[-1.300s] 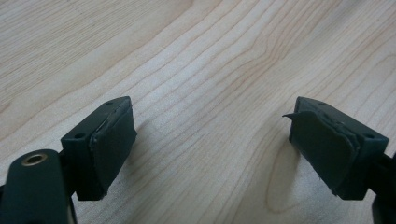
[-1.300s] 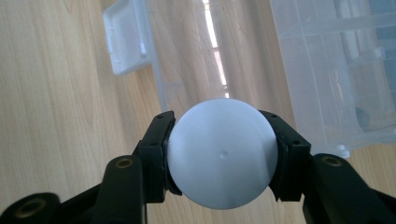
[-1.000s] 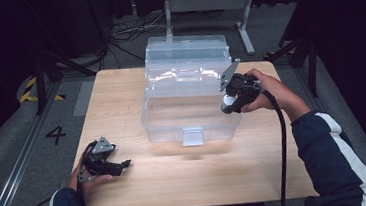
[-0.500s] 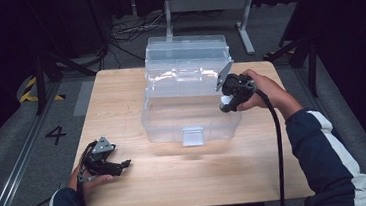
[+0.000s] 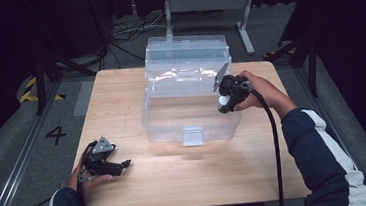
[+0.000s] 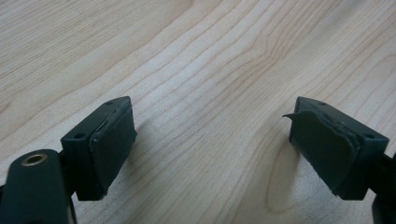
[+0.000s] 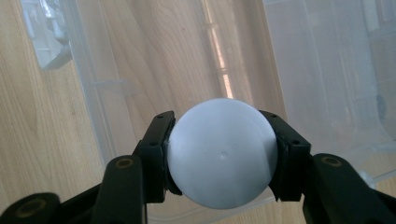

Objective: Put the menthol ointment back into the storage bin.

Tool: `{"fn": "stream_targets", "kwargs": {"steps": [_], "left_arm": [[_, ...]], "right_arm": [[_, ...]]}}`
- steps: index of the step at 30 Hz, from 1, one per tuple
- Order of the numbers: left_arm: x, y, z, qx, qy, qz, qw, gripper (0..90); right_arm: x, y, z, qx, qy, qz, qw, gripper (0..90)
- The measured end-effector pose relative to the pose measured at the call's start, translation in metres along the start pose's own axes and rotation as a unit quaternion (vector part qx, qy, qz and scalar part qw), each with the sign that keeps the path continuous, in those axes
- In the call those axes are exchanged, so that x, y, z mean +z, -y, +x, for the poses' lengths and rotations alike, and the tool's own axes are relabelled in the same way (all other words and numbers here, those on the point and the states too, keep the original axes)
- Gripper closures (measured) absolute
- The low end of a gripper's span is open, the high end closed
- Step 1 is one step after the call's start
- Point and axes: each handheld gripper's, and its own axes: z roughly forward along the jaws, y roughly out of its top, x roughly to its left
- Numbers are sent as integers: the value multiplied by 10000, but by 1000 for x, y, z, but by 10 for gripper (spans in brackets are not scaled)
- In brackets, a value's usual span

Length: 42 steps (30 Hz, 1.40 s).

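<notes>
Right gripper (image 5: 223, 103) shifted over clear box (image 5: 191, 125), clenching white ball (image 7: 222, 151); left gripper (image 5: 118, 165) jaws apart.

The only thing I can read is a black numeral "4" (image 5: 56, 134), standing on the grey floor (image 5: 34, 146) just off the left edge of the wooden table (image 5: 121, 103), about level with the front of the table's middle. Farther back along that same left side of the table lie yellow-and-black hazard stripes (image 5: 32, 90) on the floor, a marking and not a word. I can read no other lettering.
</notes>
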Motion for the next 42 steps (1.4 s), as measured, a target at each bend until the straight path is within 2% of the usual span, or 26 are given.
{"fn": "stream_targets", "kwargs": {"steps": [7,13,24,42], "left_arm": [[0,0,0,3,-1,0,10000,147],[0,0,0,0,-2,0,10000,147],[0,0,0,0,-3,-1,10000,147],[0,0,0,-1,-3,-1,10000,147]], "right_arm": [[6,-2,-2,3,-53,36,10000,505],[15,-3,-1,-47,-182,180,9997,505],[39,5,1,-54,-354,398,9986,505],[52,20,0,-44,-577,612,9964,504]]}}
